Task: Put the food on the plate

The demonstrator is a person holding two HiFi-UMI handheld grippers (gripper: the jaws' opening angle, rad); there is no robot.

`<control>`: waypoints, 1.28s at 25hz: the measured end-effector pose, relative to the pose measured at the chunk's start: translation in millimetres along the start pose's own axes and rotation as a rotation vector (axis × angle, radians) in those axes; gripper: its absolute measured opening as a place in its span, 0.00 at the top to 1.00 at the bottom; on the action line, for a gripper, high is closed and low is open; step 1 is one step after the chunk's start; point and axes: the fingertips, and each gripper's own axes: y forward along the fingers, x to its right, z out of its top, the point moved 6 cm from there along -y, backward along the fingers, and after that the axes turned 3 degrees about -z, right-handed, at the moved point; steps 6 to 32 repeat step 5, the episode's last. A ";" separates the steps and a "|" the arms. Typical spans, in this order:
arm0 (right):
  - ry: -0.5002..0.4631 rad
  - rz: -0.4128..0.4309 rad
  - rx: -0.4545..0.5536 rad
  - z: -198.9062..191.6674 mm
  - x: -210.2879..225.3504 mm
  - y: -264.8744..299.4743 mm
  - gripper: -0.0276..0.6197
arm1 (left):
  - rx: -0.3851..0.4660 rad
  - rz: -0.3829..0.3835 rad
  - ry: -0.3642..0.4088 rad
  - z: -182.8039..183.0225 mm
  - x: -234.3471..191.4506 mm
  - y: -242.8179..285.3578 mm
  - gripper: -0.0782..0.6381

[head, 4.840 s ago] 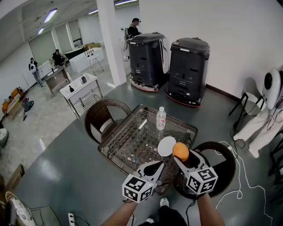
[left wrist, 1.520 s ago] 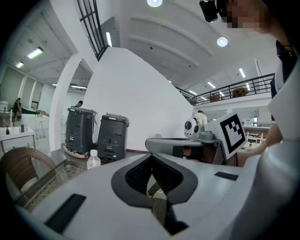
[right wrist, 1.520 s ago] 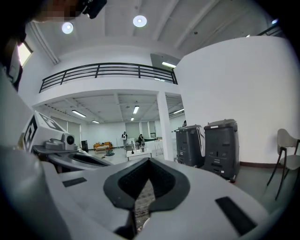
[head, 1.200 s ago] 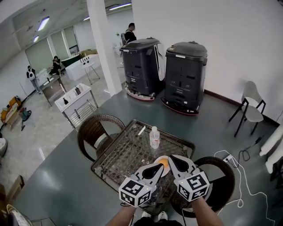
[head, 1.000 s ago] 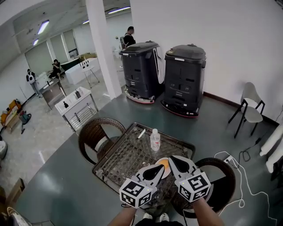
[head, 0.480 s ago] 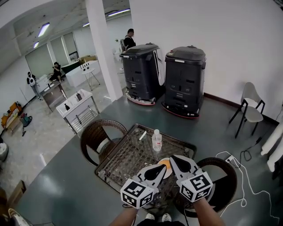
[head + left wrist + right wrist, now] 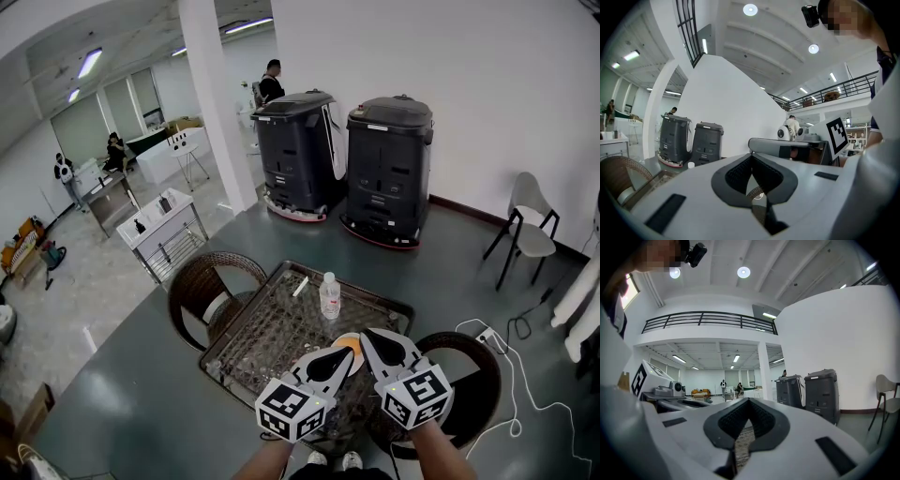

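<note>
An orange food piece (image 7: 350, 346) lies on a small white plate (image 7: 337, 342) near the front right corner of the glass-topped wicker table (image 7: 272, 323). My left gripper (image 7: 348, 357) hovers just in front of the plate, shut and holding nothing. Beside it, my right gripper (image 7: 368, 336) is at the plate's right edge, also shut and empty. In the left gripper view the jaws (image 7: 751, 157) meet with nothing between them. The right gripper view shows the same for the right gripper (image 7: 749, 402). Both grippers partly hide the plate.
A clear water bottle (image 7: 329, 294) stands on the table just beyond the plate. Wicker chairs sit at the table's left (image 7: 208, 274) and right (image 7: 469, 375). Two black machines (image 7: 388, 164) stand by the far wall, with a white chair (image 7: 525, 234) and a floor cable (image 7: 511, 361) to the right.
Several seconds ago my right gripper held the orange food above the plate; now the food lies on the plate and that gripper is empty. Over the last second both grippers have barely moved.
</note>
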 end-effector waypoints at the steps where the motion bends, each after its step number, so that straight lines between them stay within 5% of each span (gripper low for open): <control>1: 0.000 0.000 -0.001 -0.2 0.0 0.0 0.95 | -0.001 0.000 -0.001 -0.5 0.0 0.1 0.88; 32: 0.001 -0.003 -0.001 -1.0 1.2 -0.8 0.95 | 0.000 0.001 -0.006 -1.8 0.6 1.1 0.88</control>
